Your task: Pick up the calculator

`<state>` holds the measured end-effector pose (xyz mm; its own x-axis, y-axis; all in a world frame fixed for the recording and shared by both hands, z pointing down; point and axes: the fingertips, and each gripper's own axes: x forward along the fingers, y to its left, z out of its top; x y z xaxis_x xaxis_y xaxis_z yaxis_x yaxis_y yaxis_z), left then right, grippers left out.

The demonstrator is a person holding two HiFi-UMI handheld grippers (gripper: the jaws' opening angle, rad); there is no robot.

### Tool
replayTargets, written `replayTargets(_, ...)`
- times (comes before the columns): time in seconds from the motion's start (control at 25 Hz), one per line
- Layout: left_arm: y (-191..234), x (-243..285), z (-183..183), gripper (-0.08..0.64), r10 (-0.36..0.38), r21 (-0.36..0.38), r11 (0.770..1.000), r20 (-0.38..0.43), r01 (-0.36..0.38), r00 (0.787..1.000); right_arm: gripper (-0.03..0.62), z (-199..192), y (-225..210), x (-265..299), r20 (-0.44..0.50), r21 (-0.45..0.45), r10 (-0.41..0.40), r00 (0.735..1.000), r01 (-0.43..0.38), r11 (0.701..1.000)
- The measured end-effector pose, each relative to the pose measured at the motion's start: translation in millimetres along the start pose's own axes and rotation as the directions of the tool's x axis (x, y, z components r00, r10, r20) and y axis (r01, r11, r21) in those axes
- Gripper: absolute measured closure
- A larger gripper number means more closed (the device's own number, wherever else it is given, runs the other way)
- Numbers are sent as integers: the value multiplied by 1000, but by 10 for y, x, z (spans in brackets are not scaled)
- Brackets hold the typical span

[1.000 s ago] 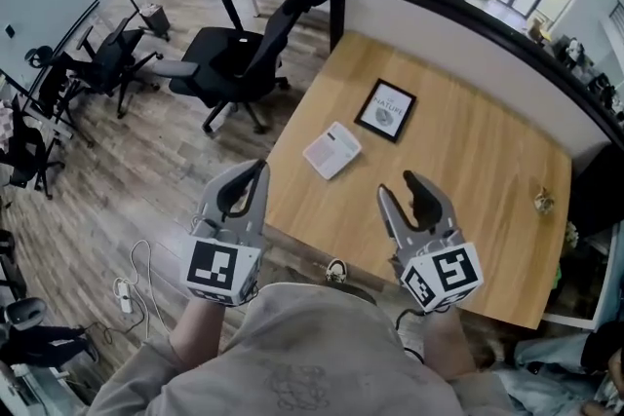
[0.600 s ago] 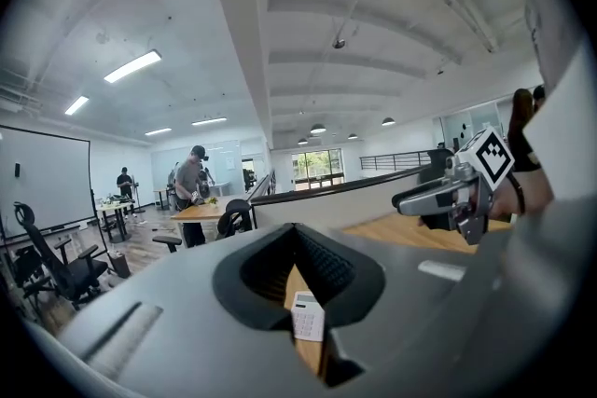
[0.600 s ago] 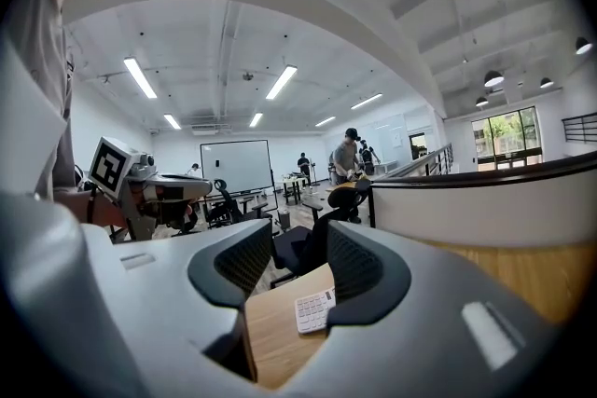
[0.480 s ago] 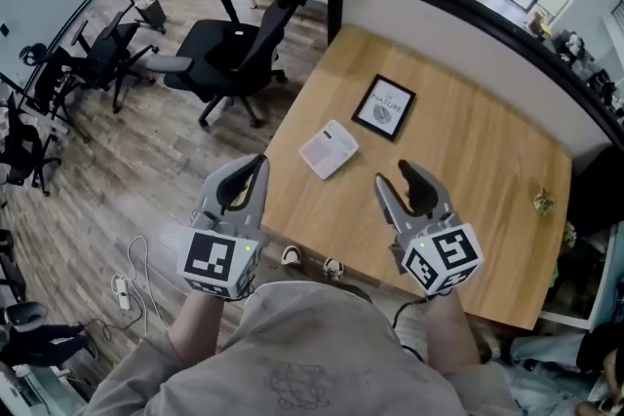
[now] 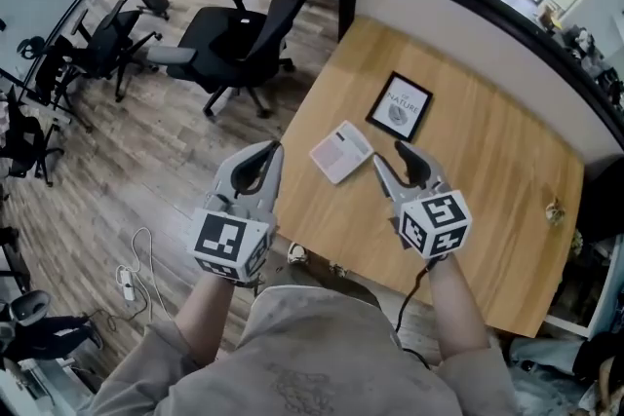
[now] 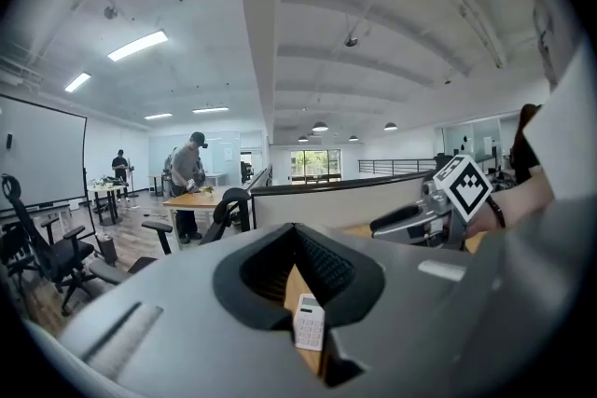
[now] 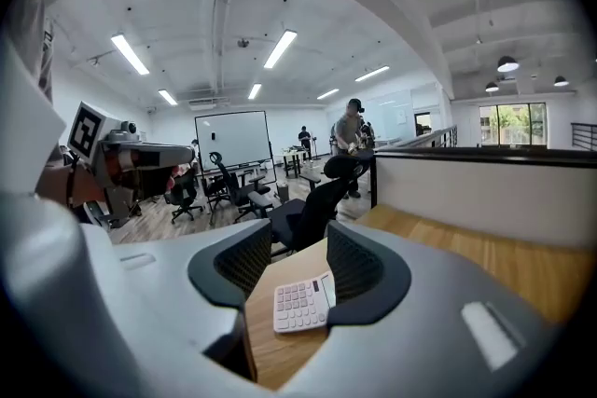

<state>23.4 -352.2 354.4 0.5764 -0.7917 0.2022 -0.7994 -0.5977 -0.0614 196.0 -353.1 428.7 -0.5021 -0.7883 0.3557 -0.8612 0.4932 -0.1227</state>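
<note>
Wooden table (image 5: 468, 161) in an open office, black chair (image 5: 263, 34) at its far left, our left gripper (image 5: 265, 154) tips together, empty, our right gripper (image 5: 390, 156) jaws apart, calculator (image 5: 341, 151) lying flat just beyond them.

The person wears a pale beige-grey top (image 5: 322, 356) with a faint print, its sleeves (image 5: 146, 367) ending short of the wrists. Beyond the top, the left gripper (image 5: 265, 156) and right gripper (image 5: 393, 158) are grey shells with black ribbed pads (image 7: 359, 266). Each carries a cube (image 5: 229, 246) of black-and-white square markers. A black cable (image 5: 409, 292) runs from the right gripper towards the top.
</note>
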Motion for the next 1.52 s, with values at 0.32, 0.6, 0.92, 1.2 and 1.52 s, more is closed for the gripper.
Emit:
replayTargets(0.32, 211, 389, -627, 558, -13, -40, 999, -111, 9, 994, 423, -607, -281, 834, -154, 79, 37, 987, -25, 997)
replayTargets(0.6, 306, 672, -1204, 558, -44, -73, 997, -192, 30, 980, 402, -1264, -522, 1377, -280, 154, 83, 956, -41, 987)
replayTargets(0.92, 394, 780, -1750, 558, -70, -113, 993, -260, 42, 963, 397, -1716, -733, 1762, -333, 238, 118, 936, -38, 970)
replayTargets(1.2, 443, 802, -2015, 558, -93, -140, 989, -285, 55, 954, 399, -1935, -757, 1966, -361, 313, 158, 919, -40, 949)
replayTargets(1.52, 445, 801, -2044, 558, -107, -141, 988, -293, 68, 950, 493, -1966, -704, 1907, -313, 494, 242, 919, -60, 867)
